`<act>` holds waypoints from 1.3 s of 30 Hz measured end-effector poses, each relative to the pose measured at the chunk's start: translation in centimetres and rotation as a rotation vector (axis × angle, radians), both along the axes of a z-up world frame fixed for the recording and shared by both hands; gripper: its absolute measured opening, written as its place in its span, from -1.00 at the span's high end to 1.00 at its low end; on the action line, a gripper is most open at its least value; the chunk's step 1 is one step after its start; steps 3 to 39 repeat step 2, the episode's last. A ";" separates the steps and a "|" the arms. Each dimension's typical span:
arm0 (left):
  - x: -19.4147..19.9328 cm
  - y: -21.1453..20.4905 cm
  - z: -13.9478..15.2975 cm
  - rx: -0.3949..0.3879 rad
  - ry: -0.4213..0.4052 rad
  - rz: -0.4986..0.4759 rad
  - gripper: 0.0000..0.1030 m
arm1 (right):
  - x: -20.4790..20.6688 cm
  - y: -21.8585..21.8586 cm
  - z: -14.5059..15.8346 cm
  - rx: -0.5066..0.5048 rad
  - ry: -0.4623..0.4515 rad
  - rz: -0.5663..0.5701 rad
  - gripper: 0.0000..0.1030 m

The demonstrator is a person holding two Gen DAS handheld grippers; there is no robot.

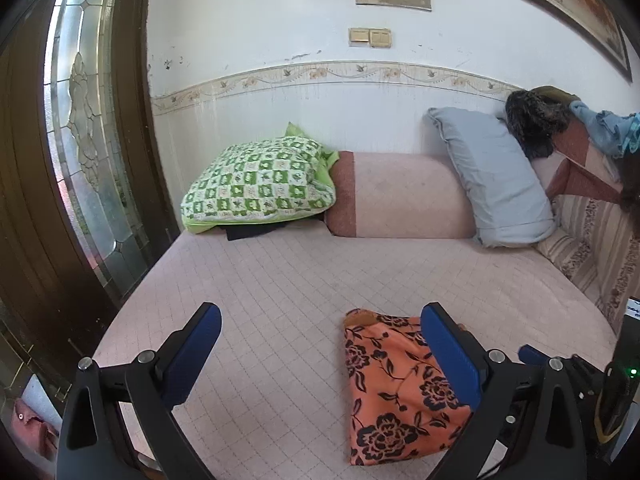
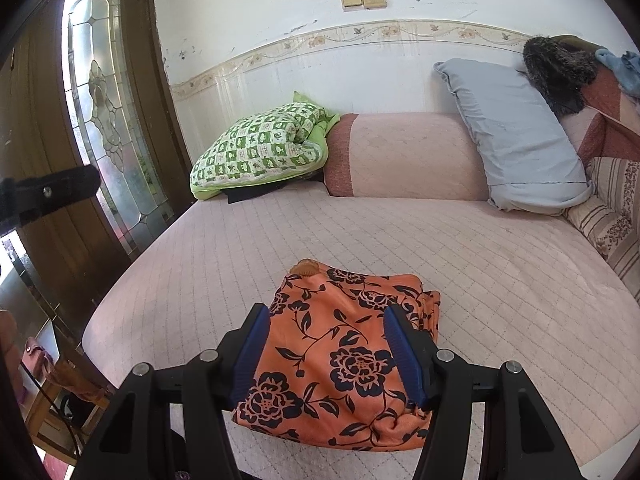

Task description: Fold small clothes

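A small orange garment with a black flower print (image 2: 340, 356) lies folded into a compact rectangle near the front edge of the pink quilted mattress (image 2: 360, 232). My right gripper (image 2: 326, 312) is open, its blue pads (image 2: 404, 356) standing either side of the garment just above it, holding nothing. In the left wrist view the garment (image 1: 396, 392) lies at lower right. My left gripper (image 1: 322, 312) is open and empty over bare mattress (image 1: 280, 280) to the garment's left, its right finger (image 1: 448, 352) overlapping the cloth's edge.
A green checked pillow (image 1: 256, 184), a pink bolster (image 1: 400, 196) and a grey pillow (image 1: 496, 176) lie along the back wall. A striped sofa back (image 1: 592, 240) with clothes on it runs along the right. A wooden door with glass (image 1: 80, 140) stands left.
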State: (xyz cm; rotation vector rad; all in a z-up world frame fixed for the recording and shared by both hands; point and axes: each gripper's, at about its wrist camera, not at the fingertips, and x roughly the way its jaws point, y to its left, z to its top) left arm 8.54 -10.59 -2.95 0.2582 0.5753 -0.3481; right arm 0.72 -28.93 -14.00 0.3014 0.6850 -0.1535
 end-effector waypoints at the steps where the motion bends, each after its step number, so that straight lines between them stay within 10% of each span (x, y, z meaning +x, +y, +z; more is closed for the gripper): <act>1: 0.3 0.0 -0.2 0.003 0.000 0.007 -0.94 | 0.1 -0.3 -0.2 0.003 0.002 -0.004 -0.22; 39: 0.9 0.0 -0.6 0.005 0.007 0.013 -0.94 | 0.2 -0.7 -0.4 0.003 0.004 -0.012 -0.22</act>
